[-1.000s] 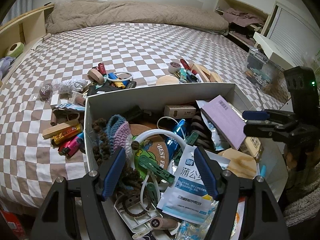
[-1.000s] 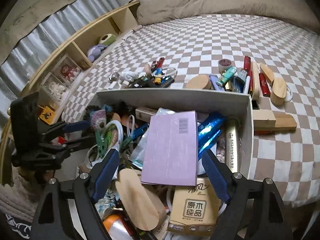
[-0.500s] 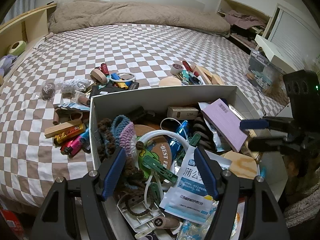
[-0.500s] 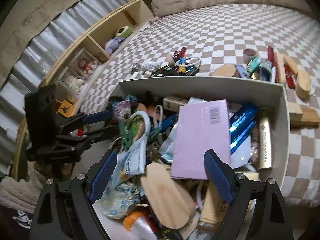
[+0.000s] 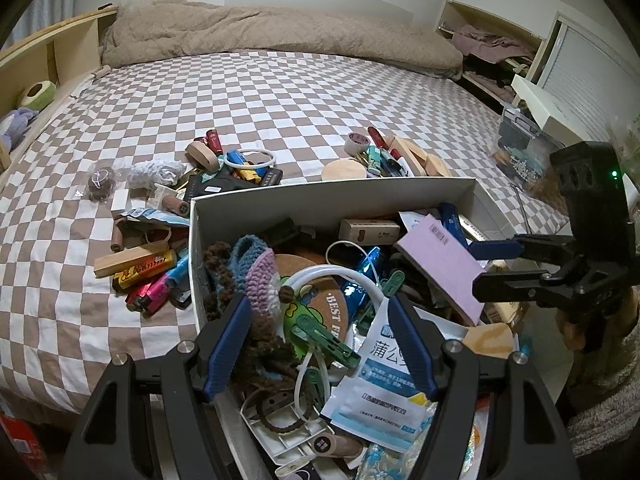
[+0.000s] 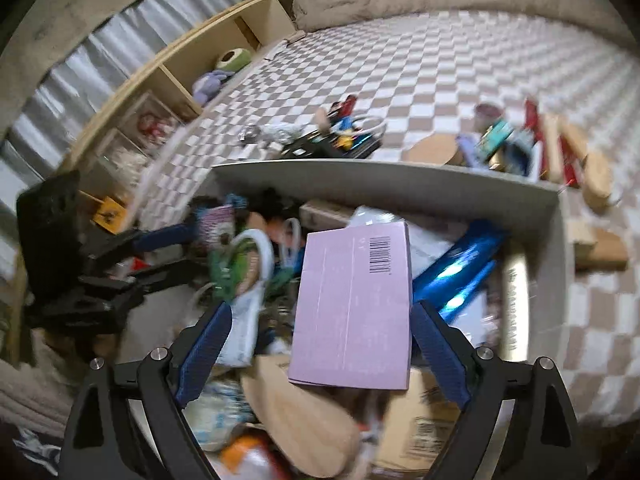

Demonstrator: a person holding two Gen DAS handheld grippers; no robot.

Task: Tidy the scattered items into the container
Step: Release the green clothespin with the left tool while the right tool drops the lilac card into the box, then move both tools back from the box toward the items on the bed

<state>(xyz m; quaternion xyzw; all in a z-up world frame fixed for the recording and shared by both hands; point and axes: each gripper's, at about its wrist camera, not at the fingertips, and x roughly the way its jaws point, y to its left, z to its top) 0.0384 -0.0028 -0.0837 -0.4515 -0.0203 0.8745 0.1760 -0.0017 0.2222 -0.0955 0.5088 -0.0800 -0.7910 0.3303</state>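
A white cardboard box [image 5: 332,194] [image 6: 380,176] sits at the bed's near edge, packed with small items. My left gripper [image 5: 319,300] [image 6: 192,250] hangs open over its left part, above a crocheted pouch [image 5: 256,272] and a green clip [image 5: 324,340], gripping nothing. My right gripper [image 6: 320,310] [image 5: 476,266] is open over the right part. A flat lilac box [image 6: 356,300] [image 5: 440,264] lies on the pile between its pads, and neither pad presses it. Loose items still lie on the checkered bedspread [image 5: 280,100].
Left of the box lie lighters and a wooden block [image 5: 132,260]. Behind it are a white ring with small items [image 5: 248,164], a tape roll [image 5: 357,142] and wooden pieces [image 5: 416,156]. A shelf unit [image 6: 200,60] runs along the bed's left side.
The right gripper dipped and turned slightly over the box and its jaws spread a little wider around the lilac box. The left gripper stayed put.
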